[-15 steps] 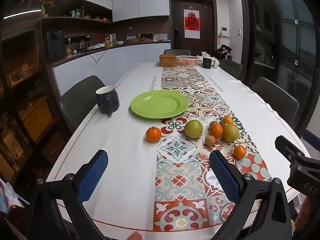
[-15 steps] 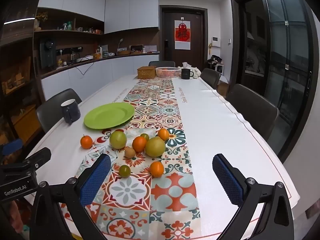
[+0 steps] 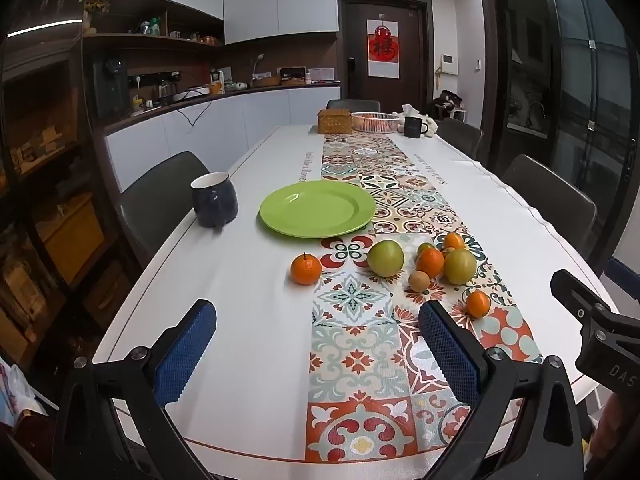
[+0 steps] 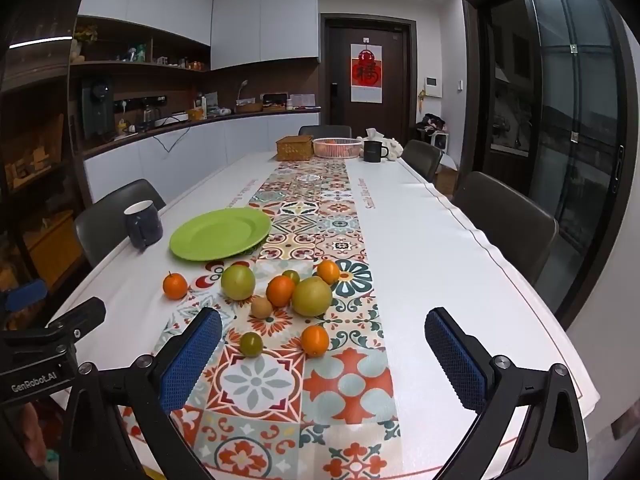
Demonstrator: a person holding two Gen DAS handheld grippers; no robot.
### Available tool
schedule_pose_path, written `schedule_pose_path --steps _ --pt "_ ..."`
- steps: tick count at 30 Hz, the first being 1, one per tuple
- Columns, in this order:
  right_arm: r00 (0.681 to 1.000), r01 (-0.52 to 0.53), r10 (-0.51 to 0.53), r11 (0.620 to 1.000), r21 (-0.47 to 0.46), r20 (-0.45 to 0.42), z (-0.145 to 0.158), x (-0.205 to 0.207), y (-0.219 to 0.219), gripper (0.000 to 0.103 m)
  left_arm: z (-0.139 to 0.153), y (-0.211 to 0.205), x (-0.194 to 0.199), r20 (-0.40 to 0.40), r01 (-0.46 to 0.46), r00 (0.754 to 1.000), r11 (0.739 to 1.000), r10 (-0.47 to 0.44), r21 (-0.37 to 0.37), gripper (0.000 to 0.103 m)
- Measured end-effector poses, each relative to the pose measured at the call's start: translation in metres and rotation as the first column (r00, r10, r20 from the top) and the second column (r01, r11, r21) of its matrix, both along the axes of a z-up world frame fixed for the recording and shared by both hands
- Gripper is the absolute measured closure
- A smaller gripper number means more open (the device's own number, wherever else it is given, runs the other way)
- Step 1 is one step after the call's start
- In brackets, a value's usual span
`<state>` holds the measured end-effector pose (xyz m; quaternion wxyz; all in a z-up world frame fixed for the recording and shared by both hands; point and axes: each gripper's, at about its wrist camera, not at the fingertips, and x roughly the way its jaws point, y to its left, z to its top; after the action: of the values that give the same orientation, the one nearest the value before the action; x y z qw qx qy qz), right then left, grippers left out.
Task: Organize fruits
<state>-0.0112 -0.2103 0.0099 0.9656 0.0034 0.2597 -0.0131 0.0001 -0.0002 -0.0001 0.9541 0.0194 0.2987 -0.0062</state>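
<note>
- Green plate [image 3: 318, 209] sits bare on the white table [image 3: 248, 280], far left of the fruit, a dark mug [image 3: 214, 199] just to its left.
- Fruit clusters on the patterned runner [image 4: 304, 380]: oranges, two big green ones, with one orange [image 3: 305, 269] alone on the left.
- Left gripper [image 3: 318, 354] hangs spread wide, holding nothing.
- Right gripper [image 4: 323, 364] likewise gapes, near the small green fruit [image 4: 251, 344].

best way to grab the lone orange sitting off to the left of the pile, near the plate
Grip the lone orange across its widest middle, from above or from the near table edge. It is round, with its stem pointing up, and sits on bare white table apart from the other fruit. The open left hand-held gripper is the closer one.
</note>
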Motion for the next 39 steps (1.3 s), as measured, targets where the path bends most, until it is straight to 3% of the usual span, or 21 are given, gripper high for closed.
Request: schedule_pose_path --steps 39 --pt "1.000 -0.001 0.001 1.000 -0.002 0.007 0.0039 -0.0047 0.0002 0.001 0.0047 0.0001 -0.0048 0.007 -0.004 1.000 1.000 0.004 -0.001 0.000"
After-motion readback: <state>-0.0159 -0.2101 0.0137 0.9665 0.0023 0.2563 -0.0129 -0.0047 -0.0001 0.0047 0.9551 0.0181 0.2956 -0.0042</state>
